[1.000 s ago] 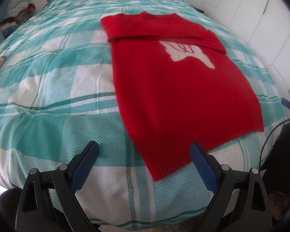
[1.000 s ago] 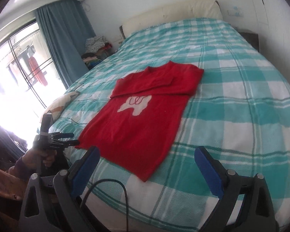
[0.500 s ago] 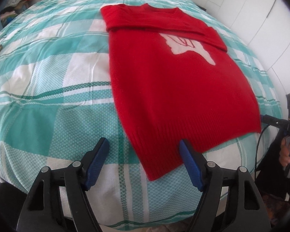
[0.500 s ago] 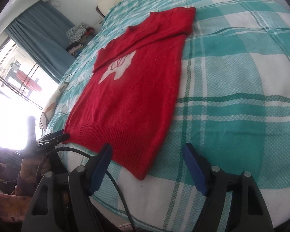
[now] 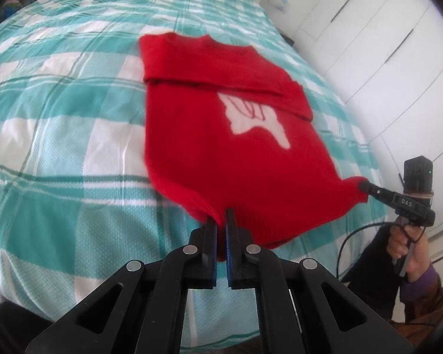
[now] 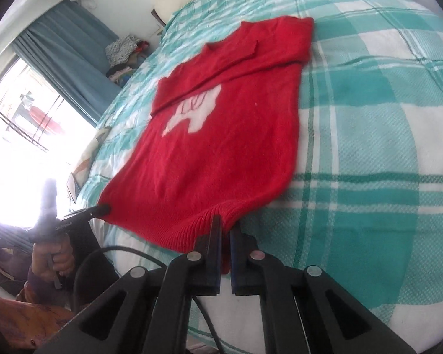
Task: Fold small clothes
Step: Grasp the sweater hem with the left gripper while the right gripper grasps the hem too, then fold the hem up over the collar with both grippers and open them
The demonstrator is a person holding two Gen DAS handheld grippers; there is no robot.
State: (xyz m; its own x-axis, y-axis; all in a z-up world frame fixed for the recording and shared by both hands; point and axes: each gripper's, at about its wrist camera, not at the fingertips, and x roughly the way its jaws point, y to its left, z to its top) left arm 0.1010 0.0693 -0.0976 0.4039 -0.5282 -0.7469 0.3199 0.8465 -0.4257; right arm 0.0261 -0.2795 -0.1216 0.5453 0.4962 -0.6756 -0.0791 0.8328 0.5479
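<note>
Red knit sweater (image 5: 221, 147) lies flat on the bed (image 5: 73, 118), on the teal-and-white checked cover, sleeves folded across the chest just above the white motif (image 5: 257, 115). Neckline points toward the pillow end; ribbed hem toward me at the foot.

My left claw (image 5: 220, 221) has just been closing and now pinches one hem corner, red knit bunched between the blue pads. My right claw (image 6: 225, 224) has likewise just been closing and clamps the other hem corner, ribbing caught between its pads. Each corner is puckered and lifted slightly off the cover; the rest of the sweater rests on the bed.

From the left wrist view, my right hand (image 5: 404, 244) shows beside the bed's edge. White wardrobe doors (image 5: 384, 44) beyond. Blue curtain (image 6: 71, 50) by the bright window.
</note>
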